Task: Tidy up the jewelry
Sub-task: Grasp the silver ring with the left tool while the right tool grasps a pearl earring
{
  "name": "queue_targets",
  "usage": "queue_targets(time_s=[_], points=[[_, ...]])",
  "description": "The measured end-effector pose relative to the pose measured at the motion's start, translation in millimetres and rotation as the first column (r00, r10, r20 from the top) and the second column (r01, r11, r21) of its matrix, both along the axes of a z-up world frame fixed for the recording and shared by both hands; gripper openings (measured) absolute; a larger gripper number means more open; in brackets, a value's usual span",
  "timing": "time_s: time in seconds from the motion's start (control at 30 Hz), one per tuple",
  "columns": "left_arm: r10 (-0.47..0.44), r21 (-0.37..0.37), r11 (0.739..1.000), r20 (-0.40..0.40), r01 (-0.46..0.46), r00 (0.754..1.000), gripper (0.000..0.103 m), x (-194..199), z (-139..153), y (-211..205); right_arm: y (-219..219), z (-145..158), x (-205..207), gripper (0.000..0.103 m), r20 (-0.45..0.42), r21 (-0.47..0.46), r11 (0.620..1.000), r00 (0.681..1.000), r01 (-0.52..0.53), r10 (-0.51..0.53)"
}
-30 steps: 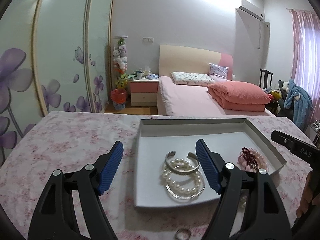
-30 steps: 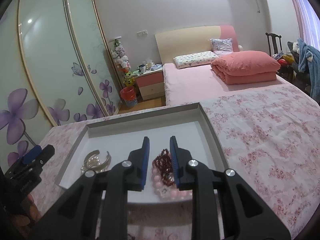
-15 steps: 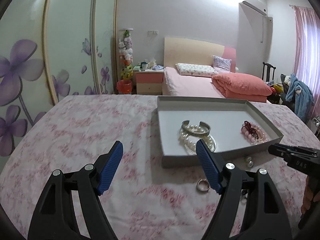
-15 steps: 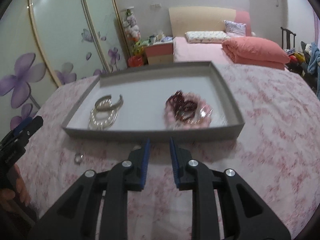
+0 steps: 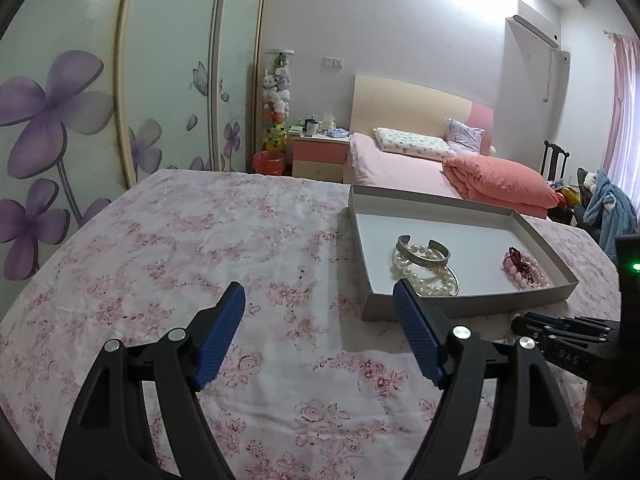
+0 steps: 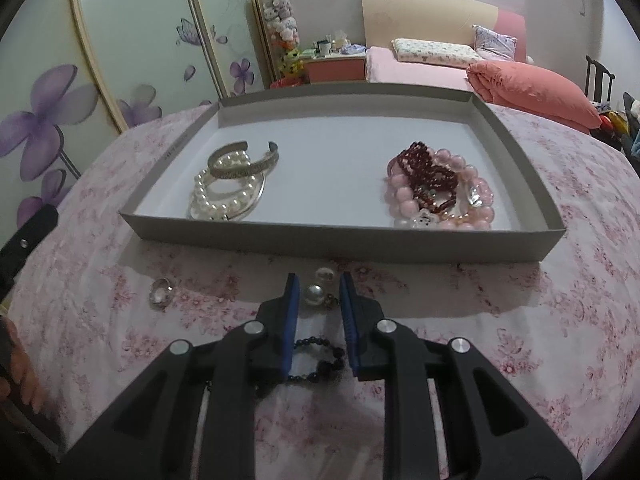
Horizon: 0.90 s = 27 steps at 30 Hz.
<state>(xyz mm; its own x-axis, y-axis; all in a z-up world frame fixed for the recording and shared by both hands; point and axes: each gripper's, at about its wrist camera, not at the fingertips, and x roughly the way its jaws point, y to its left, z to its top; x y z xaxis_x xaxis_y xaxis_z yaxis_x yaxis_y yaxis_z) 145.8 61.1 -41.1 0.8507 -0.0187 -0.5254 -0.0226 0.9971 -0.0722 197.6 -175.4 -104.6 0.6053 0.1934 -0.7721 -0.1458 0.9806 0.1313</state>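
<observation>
Change in my left view: a second ago my left gripper (image 5: 318,300) hung over the tray (image 5: 460,305) with the pearls between its fingers; now it is back over the flowered cloth (image 5: 200,248), and the tray lies ahead to the right.
Change in my right view: my right gripper (image 6: 319,289) was over the pink beads inside the tray; now it is on the near side of the tray wall, low over the cloth.
Left gripper: wide open, holding nothing.
Right gripper: fingers a narrow gap apart, gripping nothing; a pearl bead (image 6: 313,294) sits in the gap at the tips.
Tray: grey, shallow, white floor, on the cloth.
Tray, left side: silver cuff (image 6: 244,164) lying on a pearl bracelet (image 6: 224,200), touching.
Tray, right side: pink bead bracelet (image 6: 440,200) with a dark red bead strand (image 6: 426,172) piled on it.
Loose on the cloth: a second pearl bead (image 6: 325,274) just beside the near tray wall, a ring (image 6: 161,290) to the left, a black bead bracelet (image 6: 320,364) partly hidden under my right gripper.
</observation>
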Motion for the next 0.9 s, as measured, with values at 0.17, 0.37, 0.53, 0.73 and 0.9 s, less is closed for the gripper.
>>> queue_targets(time_s=[0.17, 0.37, 0.53, 0.73, 0.9], points=[[-0.011, 0.005, 1.0, -0.007, 0.011, 1.0, 0.076, 0.0, -1.6, -3.0, 0.6, 0.4, -1.6, 0.018, 0.007, -0.03, 1.0, 1.0, -0.003, 0.003], [-0.042, 0.003, 0.999, -0.021, 0.042, 0.999, 0.076, -0.2, -1.4, -10.2, -22.5, 0.5, -9.0, 0.016, 0.008, -0.047, 0.998, 0.999, 0.053, -0.052], [-0.121, 0.009, 0.993, -0.061, 0.121, 0.991, 0.076, 1.4, -5.6, -29.8, -58.2, 0.1, -7.4, 0.016, 0.001, -0.048, 0.988, 0.989, 0.146, -0.146], [-0.23, 0.042, 0.97, -0.148, 0.239, 0.962, 0.076, 4.7, -16.9, -66.9, -64.9, -2.6, -11.2, 0.016, 0.005, -0.069, 0.986, 0.988, 0.151, -0.151], [-0.223, 0.104, 0.962, -0.233, 0.253, 0.946, 0.076, 16.3, -32.9, -89.4, -64.8, -3.3, -11.4, 0.015, 0.004, -0.06, 0.986, 0.988, 0.153, -0.153]])
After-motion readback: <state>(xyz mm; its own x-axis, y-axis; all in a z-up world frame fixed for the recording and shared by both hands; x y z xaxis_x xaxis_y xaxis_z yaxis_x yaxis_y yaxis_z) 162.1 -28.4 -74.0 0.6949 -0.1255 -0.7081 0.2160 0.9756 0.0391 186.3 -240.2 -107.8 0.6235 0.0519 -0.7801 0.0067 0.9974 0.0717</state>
